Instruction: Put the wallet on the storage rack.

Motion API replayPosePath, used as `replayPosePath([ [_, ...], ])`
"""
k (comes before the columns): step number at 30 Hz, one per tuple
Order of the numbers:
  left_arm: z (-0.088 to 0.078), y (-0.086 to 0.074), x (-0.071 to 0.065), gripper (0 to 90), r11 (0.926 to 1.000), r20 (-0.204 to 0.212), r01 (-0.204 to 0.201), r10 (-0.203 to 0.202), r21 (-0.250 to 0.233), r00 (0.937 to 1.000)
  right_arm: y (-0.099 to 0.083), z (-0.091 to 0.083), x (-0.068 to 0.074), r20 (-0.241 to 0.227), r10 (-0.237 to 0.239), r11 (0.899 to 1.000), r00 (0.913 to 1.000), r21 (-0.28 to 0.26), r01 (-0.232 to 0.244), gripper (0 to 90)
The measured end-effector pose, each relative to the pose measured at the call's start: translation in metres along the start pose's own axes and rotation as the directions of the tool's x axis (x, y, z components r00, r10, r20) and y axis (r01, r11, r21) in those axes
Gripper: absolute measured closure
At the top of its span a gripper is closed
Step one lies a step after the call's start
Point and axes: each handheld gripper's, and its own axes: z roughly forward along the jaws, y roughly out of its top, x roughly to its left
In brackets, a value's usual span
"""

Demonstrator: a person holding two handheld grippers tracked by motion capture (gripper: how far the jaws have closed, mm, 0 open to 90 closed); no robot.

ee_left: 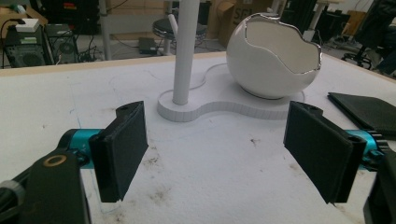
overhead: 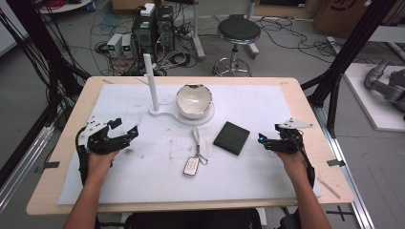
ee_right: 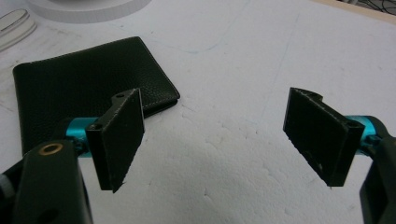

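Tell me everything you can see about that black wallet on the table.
The black wallet is a folded, grained, leather-looking rectangle with pale edge stitching. It lies closed and flat on the white mat, turned askew, right of the key fob and in front of the white bowl. Nothing touches it; the open right gripper is just beside it.

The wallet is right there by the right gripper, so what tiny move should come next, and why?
Probably slide the right gripper a little toward the wallet. Its jaws stand wide open with nothing between them, and in the right gripper view the wallet lies flat just beyond its left jaw, untouched. The left gripper is open too, farther from the wallet.
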Motion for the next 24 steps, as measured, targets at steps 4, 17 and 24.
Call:
replayPosePath([
  [4,0.001,0.000,-0.001,21.6,1.0000,-0.002,0.004,-0.004,0.001,1.0000,0.000,0.000,0.000,-0.002,-0.003,1.000,1.0000,-0.001,0.003,20.8],
  [17,0.004,-0.001,-0.002,21.8,0.9998,0.005,0.018,-0.018,-0.003,0.9998,0.003,-0.002,0.005,0.002,-0.014,1.000,0.9999,-0.024,0.014,21.1],
  [24,0.001,0.001,-0.001,21.8,0.9998,0.000,0.015,-0.015,-0.013,0.9999,0.007,-0.005,0.014,0.013,-0.052,0.997,0.9986,-0.062,0.053,21.1],
])
